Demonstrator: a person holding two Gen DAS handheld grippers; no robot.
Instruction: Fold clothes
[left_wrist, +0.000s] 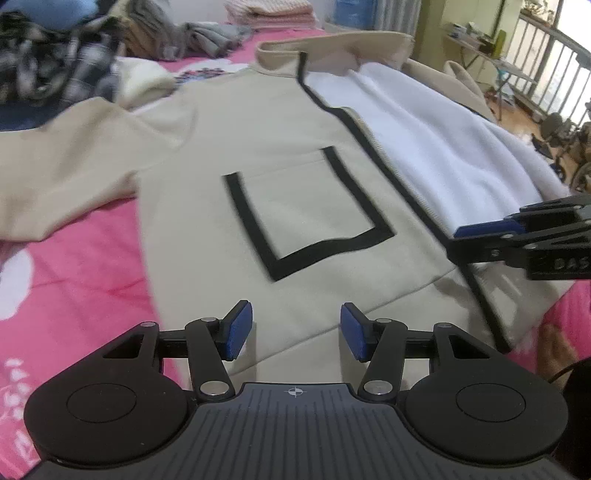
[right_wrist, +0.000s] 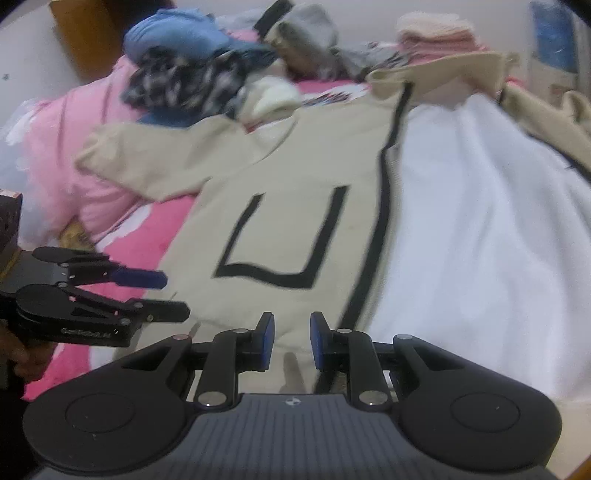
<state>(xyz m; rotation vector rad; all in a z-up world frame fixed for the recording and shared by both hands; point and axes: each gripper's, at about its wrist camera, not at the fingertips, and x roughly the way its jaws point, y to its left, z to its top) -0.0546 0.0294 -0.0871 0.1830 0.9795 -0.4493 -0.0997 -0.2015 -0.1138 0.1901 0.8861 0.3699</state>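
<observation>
**Beige jacket spread on pink bedding**

Nearest, the left gripper (left_wrist: 296, 331) hangs with jaws moderately apart and empty; the right gripper (right_wrist: 291, 341) has a narrow empty gap. Below both, the beige jacket (left_wrist: 258, 140) lies open on the pink bedspread (left_wrist: 74, 280), white lining up. Beyond it sits a clothes pile (right_wrist: 192, 70), then a railing (left_wrist: 546, 62).

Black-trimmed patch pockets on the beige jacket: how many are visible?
1. The pocket sits on the closed front panel of the beige jacket, left of the black placket. A second may be hidden on the panel folded back.
</observation>
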